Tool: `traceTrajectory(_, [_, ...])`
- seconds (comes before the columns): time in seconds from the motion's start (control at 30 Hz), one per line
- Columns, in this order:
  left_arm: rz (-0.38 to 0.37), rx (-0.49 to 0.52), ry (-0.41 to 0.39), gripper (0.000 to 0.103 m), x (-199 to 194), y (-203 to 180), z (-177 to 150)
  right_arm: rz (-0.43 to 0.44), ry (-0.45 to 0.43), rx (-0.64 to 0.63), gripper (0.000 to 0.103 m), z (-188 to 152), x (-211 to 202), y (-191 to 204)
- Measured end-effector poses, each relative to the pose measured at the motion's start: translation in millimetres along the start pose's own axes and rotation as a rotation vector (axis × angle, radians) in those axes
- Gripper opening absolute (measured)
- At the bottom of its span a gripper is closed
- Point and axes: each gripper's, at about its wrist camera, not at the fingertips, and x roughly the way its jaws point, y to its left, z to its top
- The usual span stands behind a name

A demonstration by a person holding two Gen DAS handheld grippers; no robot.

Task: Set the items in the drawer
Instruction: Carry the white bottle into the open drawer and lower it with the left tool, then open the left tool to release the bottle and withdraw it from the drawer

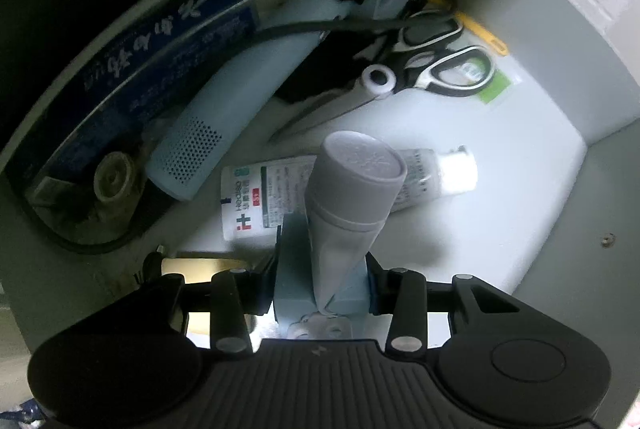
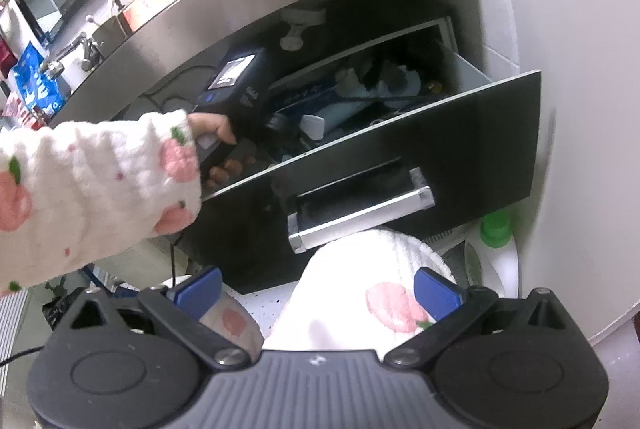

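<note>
In the left wrist view my left gripper [image 1: 326, 269] is shut on a grey tube [image 1: 352, 189], pinched near its flat end, cap pointing down into the open drawer [image 1: 500, 189]. Just below the cap a white printed tube [image 1: 268, 197] lies on the drawer floor. From the right wrist view the drawer's black front [image 2: 460, 149] with its silver handle [image 2: 360, 207] stands pulled out. A hand [image 2: 216, 127] in a white sleeve with pink fruit holds the left gripper over the drawer. My right gripper [image 2: 316, 291] is open in front of the drawer, holding nothing.
The drawer also holds scissors [image 1: 436, 65], a pale blue perforated cylinder [image 1: 224, 109], a dark blue box [image 1: 140, 69], a black cable [image 1: 320, 25] and a yellow tool [image 1: 480, 33]. White fruit-patterned fabric [image 2: 360, 293] lies under my right gripper. A green-capped bottle [image 2: 496, 225] stands right of the drawer.
</note>
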Motion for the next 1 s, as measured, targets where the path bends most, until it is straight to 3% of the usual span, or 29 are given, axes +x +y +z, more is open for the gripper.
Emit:
traceTrajectory(0.2, [-0.01,0.004,-0.026,0.041,-1.4,3.1,2.8,-0.011,0.0,0.01,0.103,-1.4,0.3,-0.5])
traceTrajectory(0.53, [-0.03,0.06,0.066,0.042,3.1,8.8,-11.8,0.004,0.013,0.018,0.103,-2.5,6.2,-1.0])
traceTrajectory(0.77, [-0.016,0.077,0.076,0.041,1.1,9.2,-14.8,0.007,0.015,0.022,0.103,-3.2,7.7,-1.8])
traceTrajectory(1.0, [-0.032,0.116,0.083,0.057,-13.5,4.0,-16.7,0.005,0.012,0.03,0.103,-3.0,8.0,-4.2])
